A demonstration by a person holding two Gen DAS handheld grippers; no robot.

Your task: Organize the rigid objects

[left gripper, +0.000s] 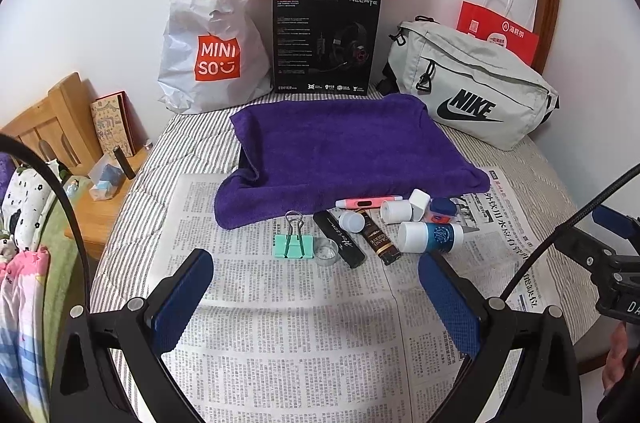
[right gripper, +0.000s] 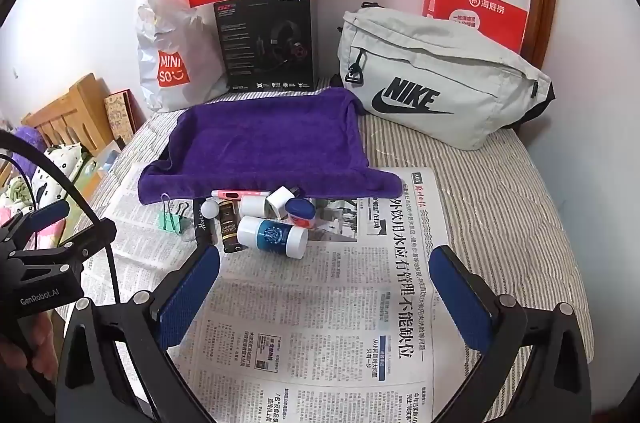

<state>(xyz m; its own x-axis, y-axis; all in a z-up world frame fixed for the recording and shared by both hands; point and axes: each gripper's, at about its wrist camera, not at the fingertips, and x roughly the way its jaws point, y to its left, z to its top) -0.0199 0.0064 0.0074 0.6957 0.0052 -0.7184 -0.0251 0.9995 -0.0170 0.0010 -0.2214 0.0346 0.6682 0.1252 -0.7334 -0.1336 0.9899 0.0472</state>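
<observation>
Your cluster of small objects lies on the newspaper [left gripper: 280,323], bunched just in front of the purple towel [left gripper: 340,151]. Nearest you in that bunch is the white bottle with the blue label [left gripper: 430,237], lying on its side. Behind it, against the towel's front edge, sit a pink pen [left gripper: 368,203], a small white bottle [left gripper: 396,211], a white cube-shaped cap [left gripper: 419,203] and a blue-lidded jar [left gripper: 442,209]. To the towel's front left you have a mint binder clip [left gripper: 289,243], a clear round lid [left gripper: 326,251], a black tube [left gripper: 339,239] and a dark brown tube with gold lettering [left gripper: 378,237], all lying flat and close together.

Your left gripper [left gripper: 316,287] hangs above the newspaper, short of the cluster, with its blue pads spread wide and nothing between them. Your right gripper [right gripper: 326,277] is likewise spread wide and empty, its left pad close to the brown tube's near end.

Behind the towel stand a white Miniso bag [left gripper: 208,51], a black headset box [left gripper: 326,43] and a grey Nike pouch [left gripper: 472,91].
</observation>
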